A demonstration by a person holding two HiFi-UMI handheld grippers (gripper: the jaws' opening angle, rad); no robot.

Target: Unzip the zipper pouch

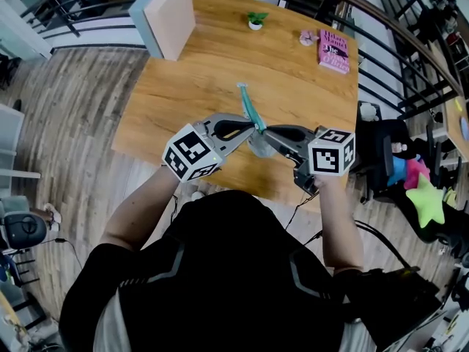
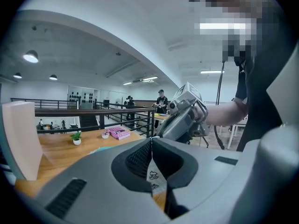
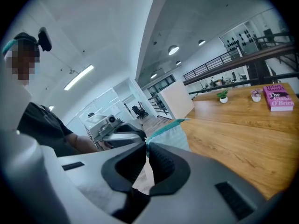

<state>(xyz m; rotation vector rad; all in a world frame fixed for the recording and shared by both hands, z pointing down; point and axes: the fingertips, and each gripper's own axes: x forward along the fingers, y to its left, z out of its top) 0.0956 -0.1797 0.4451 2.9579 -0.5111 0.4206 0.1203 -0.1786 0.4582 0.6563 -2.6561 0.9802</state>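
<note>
Pinching one pouch [image 1: 251, 108] — two tools [image 1: 250, 128] [image 1: 269, 134]

Bright, even overhead indoor light; sharp frames, fisheye-warped edges

**Q:** State gripper quantity.
**A:** Two: left gripper [image 1: 253, 127] and right gripper [image 1: 267, 133].
**Q:** Marker cubes?
**A:** Two: left cube [image 1: 192, 152], right cube [image 1: 332, 151].
**Q:** Remaining items?
**A:** One zipper pouch [image 1: 249, 103], one table [image 1: 198, 86], one pink book [image 1: 333, 52], one small pink object [image 1: 306, 37] beside the book, one potted plant [image 1: 256, 20], one pale panel [image 1: 165, 13].
</note>
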